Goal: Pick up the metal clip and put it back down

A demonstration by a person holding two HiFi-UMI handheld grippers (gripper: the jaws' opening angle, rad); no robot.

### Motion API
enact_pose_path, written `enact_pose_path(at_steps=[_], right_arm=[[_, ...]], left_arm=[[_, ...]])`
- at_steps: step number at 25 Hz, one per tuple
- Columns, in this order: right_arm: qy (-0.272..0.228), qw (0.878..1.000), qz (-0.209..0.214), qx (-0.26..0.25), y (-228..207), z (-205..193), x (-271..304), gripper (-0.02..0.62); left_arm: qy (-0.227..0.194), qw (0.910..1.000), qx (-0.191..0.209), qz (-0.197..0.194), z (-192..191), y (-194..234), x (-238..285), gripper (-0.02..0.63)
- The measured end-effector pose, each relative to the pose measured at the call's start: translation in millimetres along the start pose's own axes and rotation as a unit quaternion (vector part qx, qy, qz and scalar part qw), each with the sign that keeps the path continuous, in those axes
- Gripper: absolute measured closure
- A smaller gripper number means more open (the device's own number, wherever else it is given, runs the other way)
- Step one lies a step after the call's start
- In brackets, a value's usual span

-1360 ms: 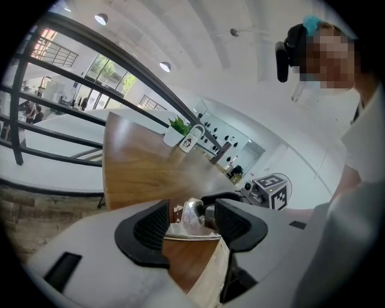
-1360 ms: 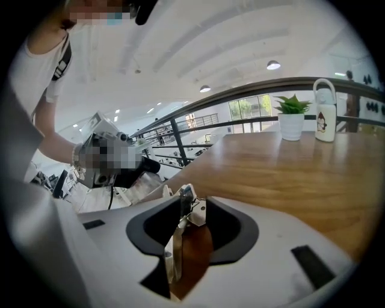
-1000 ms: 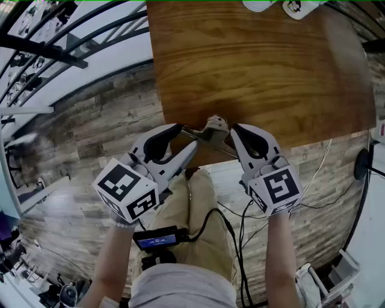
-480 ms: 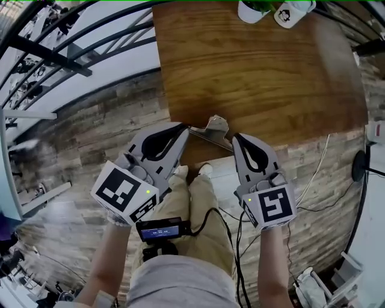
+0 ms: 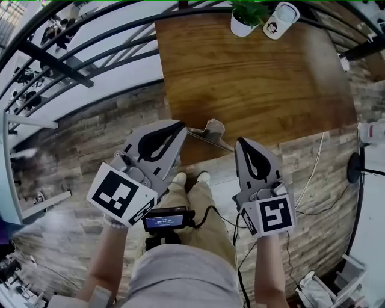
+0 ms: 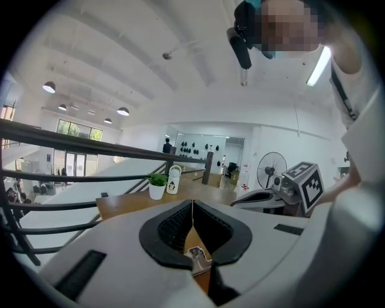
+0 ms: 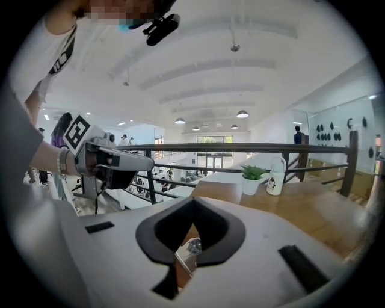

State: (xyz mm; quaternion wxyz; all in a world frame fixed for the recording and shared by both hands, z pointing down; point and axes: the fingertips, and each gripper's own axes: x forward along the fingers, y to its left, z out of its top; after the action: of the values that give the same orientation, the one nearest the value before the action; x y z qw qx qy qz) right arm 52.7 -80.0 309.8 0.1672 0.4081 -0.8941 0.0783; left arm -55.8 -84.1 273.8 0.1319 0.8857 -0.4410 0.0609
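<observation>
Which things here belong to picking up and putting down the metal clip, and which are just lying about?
In the job: silver metal clip; left tongs and right tongs, both shut on it; brown wooden table.
Lying about: green plant in a white pot; white cup with a black figure.

place: open indoor hall, upper mezzanine level
signs: black railing [image 7: 240, 146], plank floor [image 5: 90, 126], pendant lamps [image 6: 123, 111], standing fan [image 6: 272, 168]
furniture: wooden table [image 5: 252, 90], potted plant [image 5: 245, 18]

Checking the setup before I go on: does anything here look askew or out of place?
Only the metal clip stands out: it is slanted near the table edge, pinched at either end by the left gripper and right gripper. The plant and white cup stand upright.
</observation>
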Motion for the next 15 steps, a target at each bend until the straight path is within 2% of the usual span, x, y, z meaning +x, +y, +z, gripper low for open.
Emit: enact_pose_path(at_steps=[6,15], right_arm=[[-0.024,0.999,-0.029,0.014,-1,23,-21,0.592],[-0.04,0.998,-0.044,0.022,8,43,-47,0.592]], left_arm=[[-0.008,0.9997,0.023,-0.002,19,-10,-17,0.596],[-0.022,0.999,0.037,-0.007,40,-25,-38,0.595]])
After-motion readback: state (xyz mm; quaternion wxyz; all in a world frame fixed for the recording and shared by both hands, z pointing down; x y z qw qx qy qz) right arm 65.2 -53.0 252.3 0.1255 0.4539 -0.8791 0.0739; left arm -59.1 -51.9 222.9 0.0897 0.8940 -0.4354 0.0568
